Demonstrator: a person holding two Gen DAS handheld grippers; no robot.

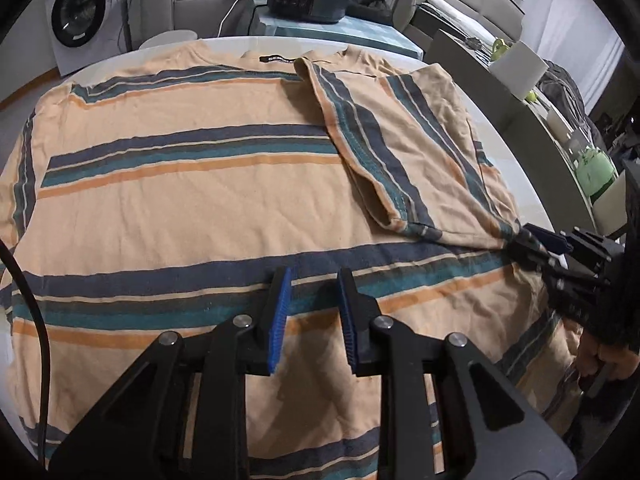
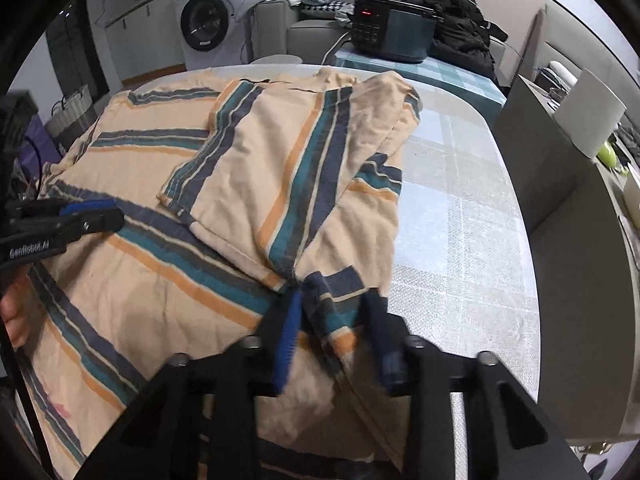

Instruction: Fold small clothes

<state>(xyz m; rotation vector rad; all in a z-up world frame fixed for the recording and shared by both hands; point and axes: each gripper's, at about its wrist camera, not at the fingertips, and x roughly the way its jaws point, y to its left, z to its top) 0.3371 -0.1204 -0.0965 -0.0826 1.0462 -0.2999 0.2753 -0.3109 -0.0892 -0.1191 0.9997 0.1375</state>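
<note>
Across the table (image 2: 460, 200), from its left edge almost to its right, lies the striped T-shirt (image 1: 192, 208) — collar toward the far edge, hem toward the near one, its long axis running away from the person. At the left, the shirt's left side is spread flat and unfolded, the sleeve reaching the table's left edge. Over the middle of the body, nearer the hem than the collar, hovers the left gripper (image 1: 312, 312): its blue pads stand a little apart with nothing between them, only the flat cloth showing through the gap. Further right, the right side panel (image 2: 288, 168) with its sleeve is already turned in over the chest, its stripes now running lengthwise. At the lower end of that panel the right gripper (image 2: 332, 332) has its jaws around a bunched corner of cloth; the far pad is blurred, so I take it as a pinch, though not a sure one. In the left wrist view the cloth draws to a taut point at those jaws, which supports that.

Right of the shirt the table is bare.

The next move likely belongs to the left side, still to be folded — and the left gripper is the nearer one, with that edge lying to its left.
</note>
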